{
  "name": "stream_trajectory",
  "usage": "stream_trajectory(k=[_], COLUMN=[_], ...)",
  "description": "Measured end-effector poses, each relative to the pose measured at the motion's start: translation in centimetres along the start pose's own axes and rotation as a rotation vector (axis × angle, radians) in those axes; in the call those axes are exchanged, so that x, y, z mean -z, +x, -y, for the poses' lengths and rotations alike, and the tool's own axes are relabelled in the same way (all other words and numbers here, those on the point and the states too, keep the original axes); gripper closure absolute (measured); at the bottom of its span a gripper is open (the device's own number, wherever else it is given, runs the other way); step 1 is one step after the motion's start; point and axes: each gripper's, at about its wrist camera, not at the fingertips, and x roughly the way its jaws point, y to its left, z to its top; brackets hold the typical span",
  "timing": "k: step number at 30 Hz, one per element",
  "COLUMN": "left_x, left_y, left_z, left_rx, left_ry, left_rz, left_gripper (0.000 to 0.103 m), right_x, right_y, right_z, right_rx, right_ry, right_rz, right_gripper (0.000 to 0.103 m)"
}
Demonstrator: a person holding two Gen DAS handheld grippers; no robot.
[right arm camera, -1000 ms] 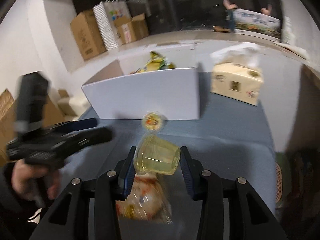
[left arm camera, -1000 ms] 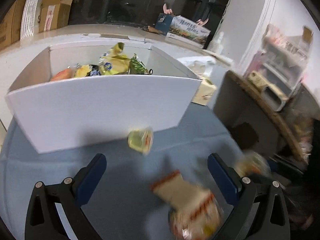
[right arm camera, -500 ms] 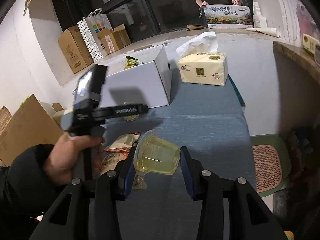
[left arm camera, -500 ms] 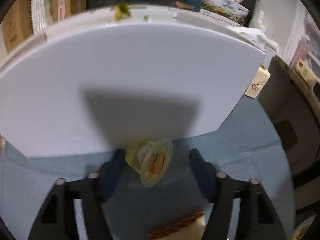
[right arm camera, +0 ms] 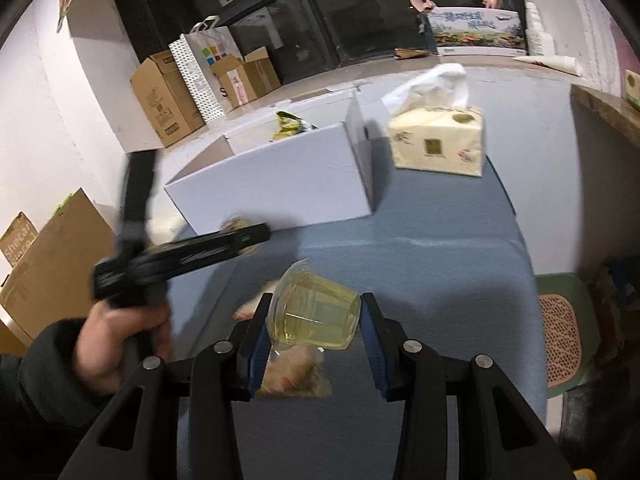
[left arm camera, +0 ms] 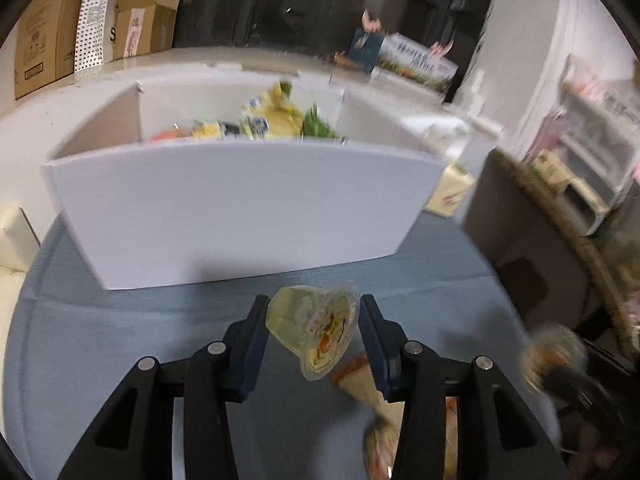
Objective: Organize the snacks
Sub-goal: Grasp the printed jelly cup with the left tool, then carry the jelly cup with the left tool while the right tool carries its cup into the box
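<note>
Two jelly cups are in hand, one per gripper. Left gripper [left arm camera: 312, 332]: its blue pads [left arm camera: 256, 340] close on a cup [left arm camera: 316, 330] held tilted, printed foil lid facing the camera and downward, above the blue table [left arm camera: 120, 320], just in front of the white box [left arm camera: 240, 216]. Right gripper [right arm camera: 314, 326]: its pads [right arm camera: 370, 332] clamp a second cup [right arm camera: 316, 316] lying on its side, rim to the left, yellow jelly visible through the clear wall. Both jaws stand narrow, set to the width of a cup.

Handling (a judgement from form and material): each cup looks light, thin-walled and smooth, so it can slip or rotate between the pads, as the tilt of the left one suggests. The wall probably flexes under pressure and the foil lid could burst if squeezed hard. The safest hold is across the body just below the rim, where the flange stiffens the wall and stops sliding; grip force should stay modest.

The box already holds several snack packets [left arm camera: 276, 120] (colours blurred, contents not legible). A bagged snack [right arm camera: 296, 376] lies on the table under the right gripper, and a tissue box [right arm camera: 438, 144] stands beside the white box. Release over the open top seems the sensible drop point.
</note>
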Motion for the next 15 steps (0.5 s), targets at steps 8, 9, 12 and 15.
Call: stream_trajectory(k=[8,9,12,15], left_x=[-3.3,-4.0,-7.8,-10.8], left_y=[-7.1,-7.7,-7.9,-7.1], left_z=[-4.6,-5.0,-6.1,-7.6], left_rx=[0.054,0.048,0.027,0.016], left_ry=[-0.025,-0.02,-0.007,-0.009], left_rz=[0.108,0.123,0.167,0.176], left_gripper=[0.054,0.054,0.054,0.054], right_x=[-5.6,-7.0,-10.3,-13.9], right_y=[2.2,2.8,4.2,6.2], right_z=[-2.7,-3.0,-3.9,-4.6], right_rx=[-0.075,-0.085,-0.096,-0.106], right_ry=[-0.029,-0.028,-0.033,-0.033], right_rz=[0.042,0.048,0.058,0.063], right_gripper=[0.057,0.057,0.057,0.057])
